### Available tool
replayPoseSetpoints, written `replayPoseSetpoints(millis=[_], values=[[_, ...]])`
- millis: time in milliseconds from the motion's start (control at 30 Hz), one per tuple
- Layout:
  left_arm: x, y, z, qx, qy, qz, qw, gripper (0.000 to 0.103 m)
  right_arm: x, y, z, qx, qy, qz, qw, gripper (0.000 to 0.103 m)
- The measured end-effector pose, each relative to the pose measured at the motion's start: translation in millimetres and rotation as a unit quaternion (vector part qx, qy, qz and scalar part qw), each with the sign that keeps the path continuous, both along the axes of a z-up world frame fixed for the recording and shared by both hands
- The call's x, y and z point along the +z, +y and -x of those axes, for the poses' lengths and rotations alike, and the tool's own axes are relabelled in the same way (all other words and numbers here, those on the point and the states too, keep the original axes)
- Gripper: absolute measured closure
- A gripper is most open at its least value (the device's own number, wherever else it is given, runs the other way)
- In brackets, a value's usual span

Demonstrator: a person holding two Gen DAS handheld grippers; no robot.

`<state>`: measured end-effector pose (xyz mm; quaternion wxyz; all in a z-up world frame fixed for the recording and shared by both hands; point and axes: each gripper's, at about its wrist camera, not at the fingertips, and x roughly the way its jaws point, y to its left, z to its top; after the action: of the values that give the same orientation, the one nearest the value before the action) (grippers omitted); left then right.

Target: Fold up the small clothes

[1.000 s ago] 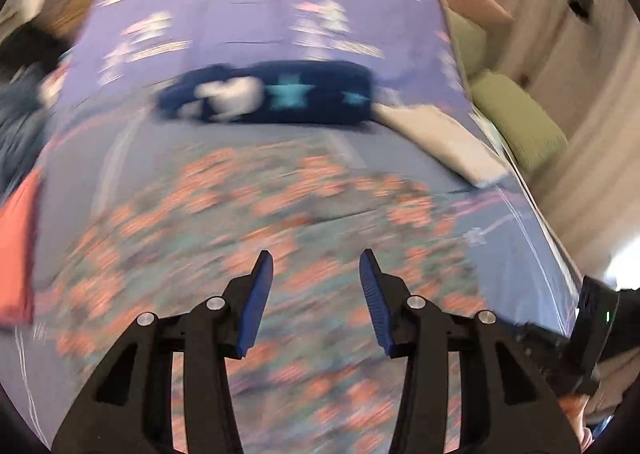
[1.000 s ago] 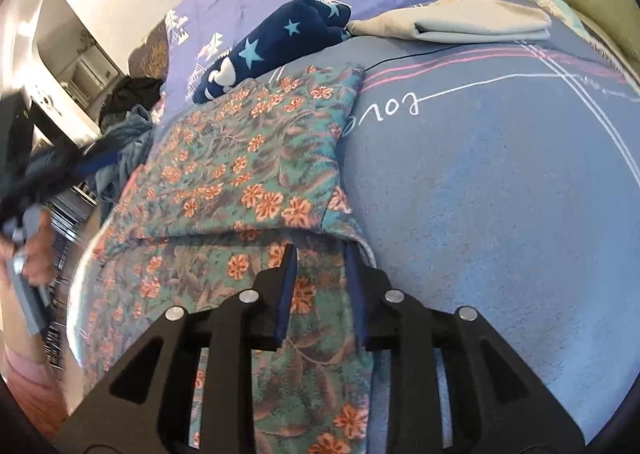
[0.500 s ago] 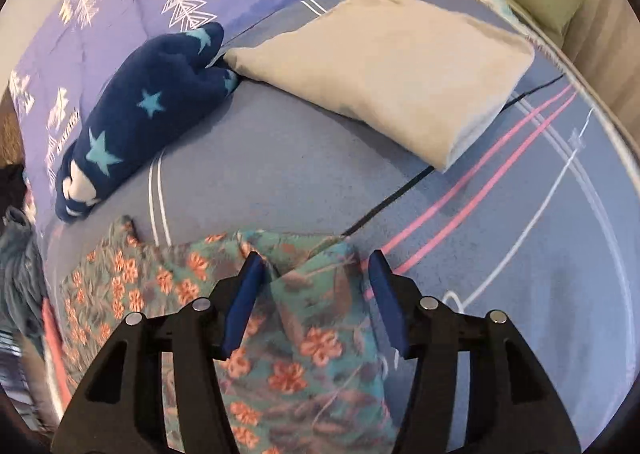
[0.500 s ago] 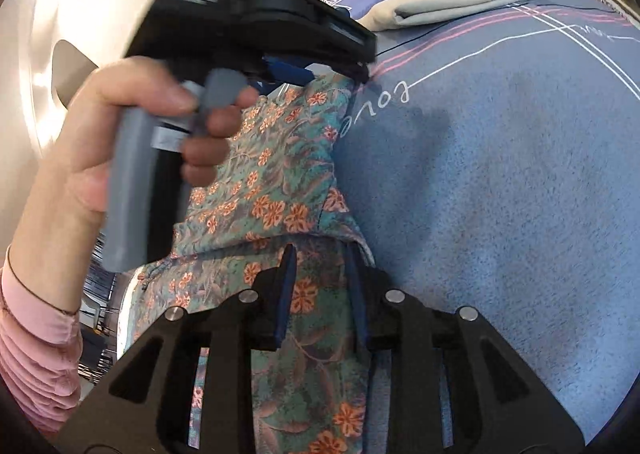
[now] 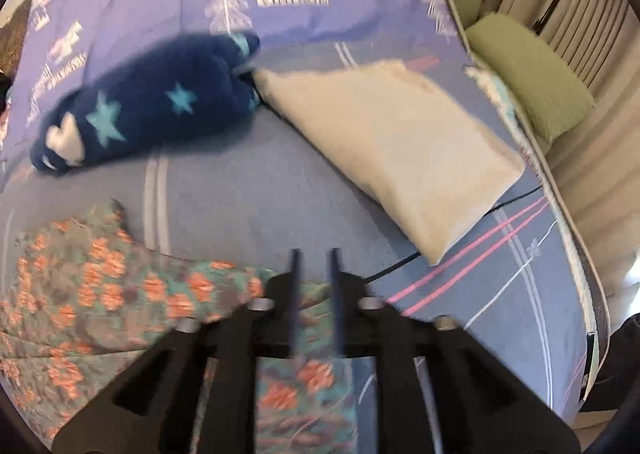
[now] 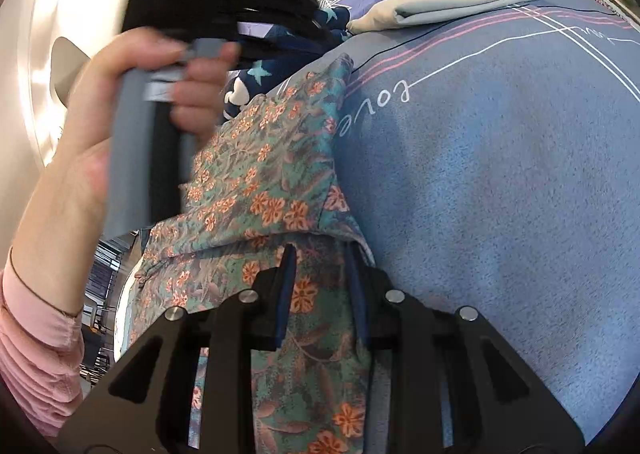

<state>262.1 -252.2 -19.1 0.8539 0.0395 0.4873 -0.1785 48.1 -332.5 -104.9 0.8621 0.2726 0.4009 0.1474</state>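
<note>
A teal floral garment [image 5: 132, 294] with orange flowers lies on the blue bedspread; it also shows in the right wrist view [image 6: 264, 190]. My left gripper [image 5: 314, 258] is shut on the garment's far corner, cloth pinched between its narrow-set fingers. My right gripper [image 6: 318, 254] is shut on the garment's near right edge, cloth between its fingers. In the right wrist view the left gripper's handle [image 6: 160, 126] and the hand holding it hang over the garment's left part.
A folded cream cloth [image 5: 396, 142] and a navy star-patterned fleece bundle [image 5: 144, 110] lie beyond the garment on the bed [image 6: 500, 174]. Green cushions [image 5: 532, 82] sit past the bed's right edge.
My left gripper swung over to the garment's far corner and closed on it, fingers going from wide apart to narrow. My right gripper has kept its grip on the near edge.
</note>
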Motion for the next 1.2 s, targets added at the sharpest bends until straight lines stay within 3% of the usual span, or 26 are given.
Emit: replayPoseSetpoints(millis=[33,100,167,267,333,400,500,600,733,800,933,1000,1033,1100,1200], values=[[11,7,8,-0.001,-0.018,0.008,0.9998,0.064,1,-2,0,0.0,0.0,0.002,1.0,0.077],[37,31,29,-0.01,-0.058,0.026,0.9979,0.058,2,-2,2,-0.001,-0.002,0.002,1.0,0.077],[57,76,54,-0.017,-0.087,0.042,0.9951,0.052,3,-3,3,0.001,0.001,0.001,1.0,0.077],[64,174,98,0.015,-0.131,0.03,0.9908,0.05,15,-2,6,0.026,0.007,0.019,0.999,0.075],[58,242,116,0.071,-0.146,0.012,0.9867,0.05,32,1,9,0.034,-0.013,0.039,0.999,0.072],[43,323,131,0.166,-0.13,0.012,0.9774,0.051,57,14,4,0.048,-0.045,0.067,0.996,0.072],[12,402,148,0.257,-0.07,0.078,0.9606,0.062,77,42,-12,0.077,-0.067,0.106,0.989,0.072],[-8,423,160,0.26,-0.054,0.095,0.9595,0.062,77,74,-33,0.107,-0.067,0.135,0.983,0.072],[-24,419,150,0.243,-0.04,0.102,0.9637,0.062,21,87,-58,0.074,0.024,0.228,0.97,0.074],[-33,414,133,0.231,-0.033,0.086,0.9686,0.061,21,90,-49,0.073,-0.001,0.244,0.967,0.073],[-52,398,101,0.215,-0.028,0.042,0.9754,0.062,25,101,-39,0.078,-0.002,0.303,0.95,0.067],[-61,398,102,0.201,-0.052,-0.006,0.9783,0.059,24,101,-39,0.077,0.002,0.305,0.949,0.065],[-63,399,105,0.198,-0.061,-0.008,0.9783,0.059,24,101,-38,0.076,0.005,0.303,0.95,0.064],[-59,408,112,0.214,-0.061,0.02,0.9748,0.059,27,100,-37,0.075,0.011,0.301,0.951,0.061],[-42,421,127,0.23,-0.073,0.067,0.9683,0.06,43,94,-38,0.076,0.014,0.261,0.962,0.05]])
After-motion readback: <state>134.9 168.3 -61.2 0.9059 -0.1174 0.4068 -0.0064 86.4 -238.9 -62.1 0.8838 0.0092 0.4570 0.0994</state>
